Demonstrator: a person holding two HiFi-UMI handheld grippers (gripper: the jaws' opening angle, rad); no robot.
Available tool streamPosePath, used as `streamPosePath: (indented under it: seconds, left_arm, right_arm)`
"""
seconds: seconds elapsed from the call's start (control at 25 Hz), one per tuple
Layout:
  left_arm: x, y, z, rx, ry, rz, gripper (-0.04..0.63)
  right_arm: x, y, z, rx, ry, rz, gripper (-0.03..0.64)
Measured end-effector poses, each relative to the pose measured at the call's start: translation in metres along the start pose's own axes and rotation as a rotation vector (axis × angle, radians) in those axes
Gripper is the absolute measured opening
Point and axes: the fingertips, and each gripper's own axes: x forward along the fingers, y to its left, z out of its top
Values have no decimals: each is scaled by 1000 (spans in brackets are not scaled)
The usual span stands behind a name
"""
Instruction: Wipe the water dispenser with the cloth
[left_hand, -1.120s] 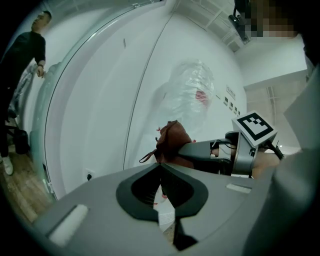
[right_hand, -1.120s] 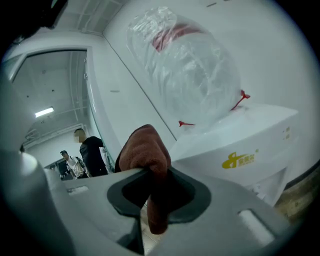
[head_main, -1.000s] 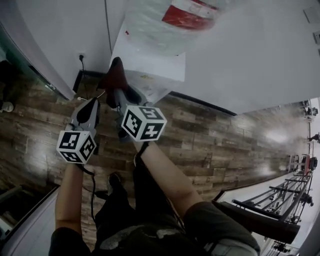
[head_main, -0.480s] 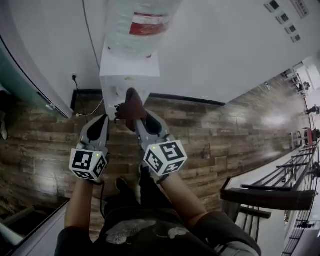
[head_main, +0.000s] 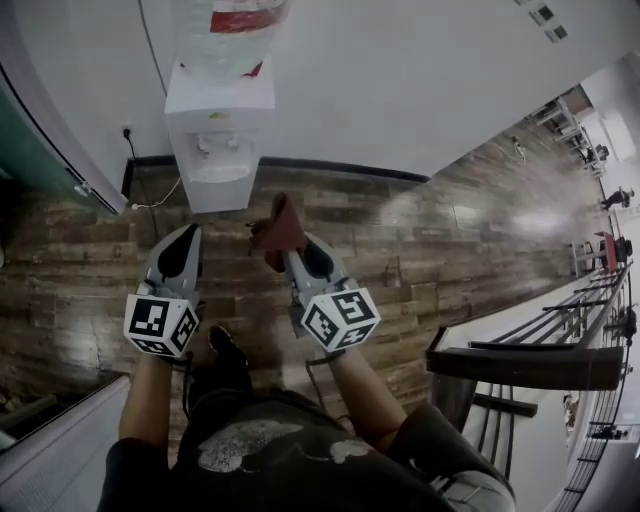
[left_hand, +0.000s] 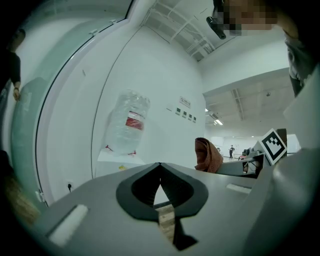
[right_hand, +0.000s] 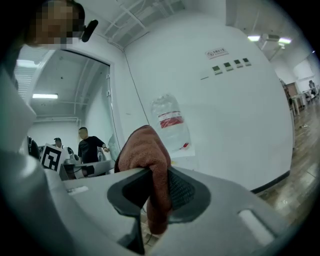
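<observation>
The white water dispenser (head_main: 218, 130) stands against the wall with a clear bottle (head_main: 225, 25) on top. It also shows in the left gripper view as the bottle (left_hand: 129, 129) and in the right gripper view as the bottle (right_hand: 170, 122). A reddish-brown cloth (head_main: 278, 230) is pinched in my right gripper (head_main: 284, 252), held over the wooden floor a short way in front of the dispenser, apart from it. The cloth (right_hand: 145, 152) bulges above the right gripper (right_hand: 156, 200). My left gripper (head_main: 181, 240) is shut and holds nothing; its jaws (left_hand: 160, 167) meet at the tip. The cloth (left_hand: 207, 155) hangs to its right.
A power cord runs from a wall socket (head_main: 127, 131) to the dispenser. A glass partition (head_main: 40, 150) lies at the left. A dark railing (head_main: 520, 360) stands at the right. A person in black (right_hand: 90, 147) stands in the distance.
Both grippers and the cloth have drawn back from the dispenser's front. The dispenser now sits farther off, and the cloth no longer touches it.
</observation>
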Motion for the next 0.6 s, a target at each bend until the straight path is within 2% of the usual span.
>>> streamPosePath:
  seconds: [0.16,0.4,0.6]
  left_arm:
    - [-25,-55,-14,45,21,-10,18]
    - [-77,-126,-25,21,-16,37,18]
    - [-119,-187,-36,40,-10,36,18]
  right_arm:
    - [-57,-7,-9,-10,-9,10,66]
    - [-136,2,-16,-12,-63,42,66]
    - [-199,7,-21,12,-85,74,66]
